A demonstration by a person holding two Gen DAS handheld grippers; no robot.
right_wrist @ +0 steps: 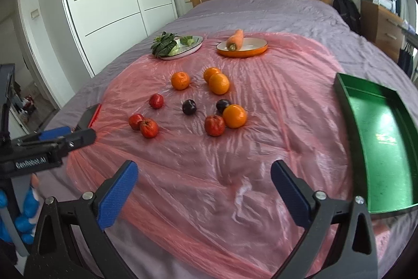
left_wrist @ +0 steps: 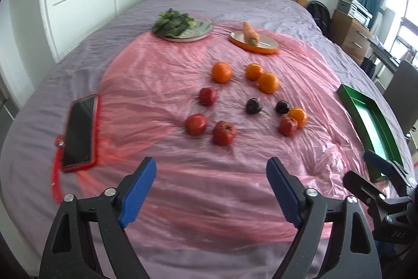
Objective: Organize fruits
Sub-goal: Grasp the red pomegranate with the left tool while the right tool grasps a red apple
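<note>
Fruit lies loose on the pink plastic sheet (right_wrist: pixel 209 174) spread over the bed (right_wrist: pixel 274 12); places below are given against the green tray (right_wrist: pixel 347 106).

- Green tray: at the sheet's right edge, nothing visible inside it. Judged to be where the fruit goes, though the task line does not say so.
- Oranges: four. One (right_wrist: pixel 234 116) is the nearest fruit to the tray, touching a red fruit (right_wrist: pixel 214 125) and just in front of a dark plum (right_wrist: pixel 222 105). Two more (right_wrist: pixel 219 83) sit as a touching pair further up the sheet, the fourth (right_wrist: pixel 180 80) left of them.
- Second plum (right_wrist: pixel 189 107): further left from the tray, alone.
- Red fruits: four in all. Besides the one by the orange, a close pair (right_wrist: pixel 149 127) and a single (right_wrist: pixel 156 101) lie furthest from the tray. What kind of fruit they are I cannot tell.
- Beyond the fruit: a plate of leafy greens (right_wrist: pixel 167 45) and an orange dish with a carrot (right_wrist: pixel 234 40). Not fruit, likely left alone.
- A phone in a red case (left_wrist: pixel 79 132) lies at the far side from the tray.

Left claw (left_wrist: pixel 211 187): released, jaws apart, nothing between them, short of the fruit.
Right claw (right_wrist: pixel 205 190): released, jaws wide, nothing between them, also short of the fruit.

Progress, as judged: nothing sorted yet. All ten pieces are still on the sheet, none grouped in a container. The whole job is left.
</note>
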